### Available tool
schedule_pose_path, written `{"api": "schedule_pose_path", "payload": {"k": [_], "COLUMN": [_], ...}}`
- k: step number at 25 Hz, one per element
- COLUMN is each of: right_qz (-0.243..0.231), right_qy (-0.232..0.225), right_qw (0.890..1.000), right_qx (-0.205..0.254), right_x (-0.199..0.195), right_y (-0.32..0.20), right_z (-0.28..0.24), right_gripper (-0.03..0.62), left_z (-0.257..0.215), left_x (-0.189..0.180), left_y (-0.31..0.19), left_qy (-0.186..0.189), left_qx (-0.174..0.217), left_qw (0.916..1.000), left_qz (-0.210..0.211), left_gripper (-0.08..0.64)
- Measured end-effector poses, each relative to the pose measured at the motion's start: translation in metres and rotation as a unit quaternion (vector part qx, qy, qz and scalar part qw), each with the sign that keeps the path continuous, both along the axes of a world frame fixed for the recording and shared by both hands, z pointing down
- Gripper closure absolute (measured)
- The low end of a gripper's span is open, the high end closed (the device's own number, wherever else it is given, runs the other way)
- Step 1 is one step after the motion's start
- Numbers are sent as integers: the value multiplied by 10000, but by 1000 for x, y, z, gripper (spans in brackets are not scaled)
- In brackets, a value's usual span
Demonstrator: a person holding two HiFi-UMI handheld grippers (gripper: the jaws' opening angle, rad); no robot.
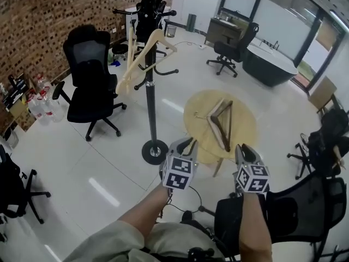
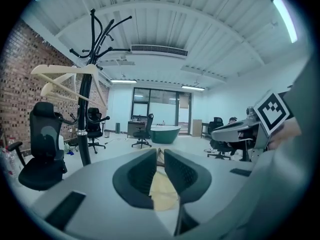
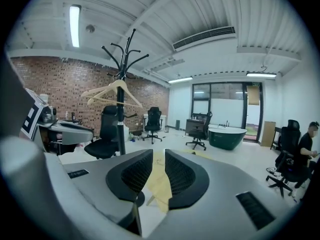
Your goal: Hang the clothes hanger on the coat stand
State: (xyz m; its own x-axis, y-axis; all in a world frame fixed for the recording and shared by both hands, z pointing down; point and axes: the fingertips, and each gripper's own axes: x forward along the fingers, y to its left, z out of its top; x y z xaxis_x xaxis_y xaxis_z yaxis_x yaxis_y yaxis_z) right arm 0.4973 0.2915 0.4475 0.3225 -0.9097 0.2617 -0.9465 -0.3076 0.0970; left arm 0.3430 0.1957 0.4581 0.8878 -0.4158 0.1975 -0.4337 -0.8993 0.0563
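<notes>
Looking steeply down, the head view alone shows the brown wooden clothes hangers (image 1: pixel 219 134) lying on the round pale wooden table (image 1: pixel 245 130). The table stands near the black metal coat stand (image 1: pixel 150 102), which carries pale wooden hangers (image 1: pixel 137 61). The left gripper (image 1: pixel 185 142) and right gripper (image 1: pixel 246 148) hover at the table's near edge. Only the gripper views show the jaws: each pair is slightly apart and empty.

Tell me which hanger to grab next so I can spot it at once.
Find the black coat stand in the middle of the floor; just to its right in the head view stands a round pale wooden table. The hanger lies flat on that tabletop, dark brown, whereas the pale hangers already hang from the stand.
</notes>
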Motion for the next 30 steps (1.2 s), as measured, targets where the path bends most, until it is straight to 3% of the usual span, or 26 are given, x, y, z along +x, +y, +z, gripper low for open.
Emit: {"api": "schedule_pose_path", "payload": {"k": [8, 13, 18, 30], "right_qz": [-682, -1119, -1217, -935], "right_qy": [-88, -114, -177, -124], "right_qw": [9974, 9928, 9903, 9880], "right_qx": [-195, -413, -650, -1223], "right_x": [126, 185, 208, 242], "right_y": [-34, -70, -100, -193], "right_z": [16, 37, 60, 84], "right_gripper": [504, 499, 491, 477], "left_z": [-1, 7, 22, 36], "left_x": [131, 193, 214, 241], "left_y": [2, -11, -35, -135], "left_qy": [-98, -69, -138, -207], "left_qx": [32, -23, -109, -209], "left_qw": [9991, 9971, 9965, 9983], "left_qz": [-410, -753, -820, -512], "left_gripper": [502, 502, 502, 502]}}
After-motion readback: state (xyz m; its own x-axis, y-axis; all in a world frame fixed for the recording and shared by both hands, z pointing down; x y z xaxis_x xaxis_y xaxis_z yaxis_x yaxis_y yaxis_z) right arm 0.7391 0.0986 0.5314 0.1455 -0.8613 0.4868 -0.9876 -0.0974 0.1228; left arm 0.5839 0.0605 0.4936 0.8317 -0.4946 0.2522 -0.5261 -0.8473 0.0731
